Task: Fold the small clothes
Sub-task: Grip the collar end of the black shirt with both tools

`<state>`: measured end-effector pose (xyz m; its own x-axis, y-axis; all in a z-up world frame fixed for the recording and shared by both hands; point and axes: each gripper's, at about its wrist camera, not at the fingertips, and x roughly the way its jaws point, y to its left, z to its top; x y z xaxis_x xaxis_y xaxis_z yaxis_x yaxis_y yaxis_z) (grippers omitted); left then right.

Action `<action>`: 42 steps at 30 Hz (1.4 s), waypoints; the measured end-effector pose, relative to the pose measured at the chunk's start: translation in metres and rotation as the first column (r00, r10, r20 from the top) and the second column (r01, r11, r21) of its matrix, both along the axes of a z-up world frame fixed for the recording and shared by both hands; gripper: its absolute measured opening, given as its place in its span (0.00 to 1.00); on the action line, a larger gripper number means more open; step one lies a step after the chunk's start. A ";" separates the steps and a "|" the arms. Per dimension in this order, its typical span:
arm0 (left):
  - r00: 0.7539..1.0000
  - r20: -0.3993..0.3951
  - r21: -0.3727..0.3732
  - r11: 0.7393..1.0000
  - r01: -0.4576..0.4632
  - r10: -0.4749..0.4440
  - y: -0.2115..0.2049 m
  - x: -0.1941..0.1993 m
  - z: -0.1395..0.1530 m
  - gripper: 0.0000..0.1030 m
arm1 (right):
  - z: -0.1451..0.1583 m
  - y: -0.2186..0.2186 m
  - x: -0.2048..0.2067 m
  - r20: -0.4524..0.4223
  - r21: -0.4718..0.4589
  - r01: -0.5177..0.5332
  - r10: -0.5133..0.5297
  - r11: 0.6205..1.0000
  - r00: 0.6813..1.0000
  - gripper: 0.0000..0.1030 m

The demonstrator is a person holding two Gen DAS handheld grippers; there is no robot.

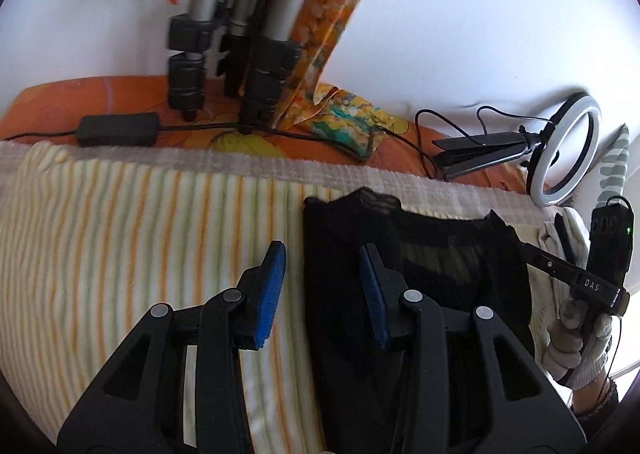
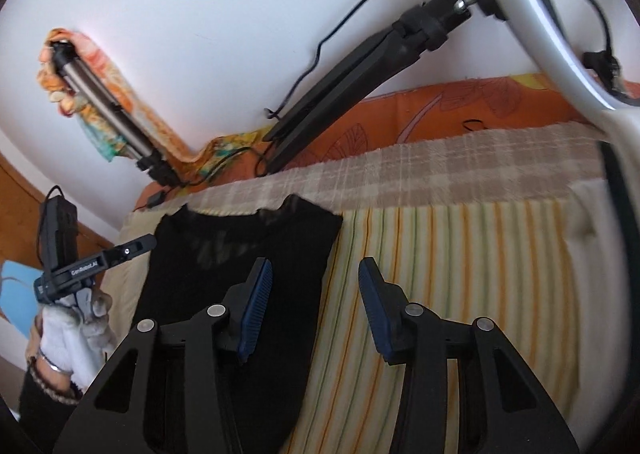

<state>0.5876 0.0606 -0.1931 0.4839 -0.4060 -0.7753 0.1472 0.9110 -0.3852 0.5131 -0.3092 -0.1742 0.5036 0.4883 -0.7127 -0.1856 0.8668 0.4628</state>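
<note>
A small black knit garment (image 1: 440,266) lies flat on a striped yellow-and-white cloth (image 1: 140,238), its neckline toward the wall. My left gripper (image 1: 322,258) is open and empty, straddling the garment's left edge. In the right wrist view the garment (image 2: 240,246) lies at lower left. My right gripper (image 2: 314,274) is open and empty, straddling its right edge over the striped cloth (image 2: 460,254). The right gripper's body (image 1: 576,278) shows at the far right of the left wrist view; the left gripper's body (image 2: 96,262) shows at the left of the right wrist view.
A tripod (image 1: 240,54) draped with a floral cloth (image 1: 332,14) stands at the back on an orange sheet (image 1: 80,102). A black power adapter (image 1: 118,130) and cable lie beside it. A ring light (image 1: 564,150) on a small stand lies at the back right, close to the right gripper (image 2: 560,14).
</note>
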 end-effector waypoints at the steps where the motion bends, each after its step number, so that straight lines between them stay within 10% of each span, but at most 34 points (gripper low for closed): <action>1: 1.000 0.009 0.004 1.000 -0.001 0.001 -0.002 0.003 -0.001 0.37 | 0.000 0.002 0.002 0.004 -0.003 -0.003 0.003 1.000 1.000 0.42; 8: 0.998 0.047 0.043 0.999 0.029 -0.031 -0.018 0.013 -0.003 0.37 | -0.001 0.017 0.018 -0.002 -0.069 -0.051 0.051 0.996 0.999 0.13; 12: 0.997 0.067 0.095 0.995 0.033 -0.040 -0.026 0.014 -0.004 0.04 | -0.002 0.016 0.019 -0.001 -0.077 -0.042 0.042 0.996 0.999 0.03; 28: 0.984 0.177 0.031 0.999 0.029 -0.034 -0.020 -0.035 0.046 0.01 | 0.054 0.016 -0.026 0.163 -0.132 -0.028 0.049 0.991 0.985 0.02; 42: 0.967 0.241 0.034 0.997 0.071 -0.078 -0.016 -0.160 0.106 0.01 | 0.113 0.035 -0.155 0.260 -0.235 -0.104 0.165 0.966 0.951 0.02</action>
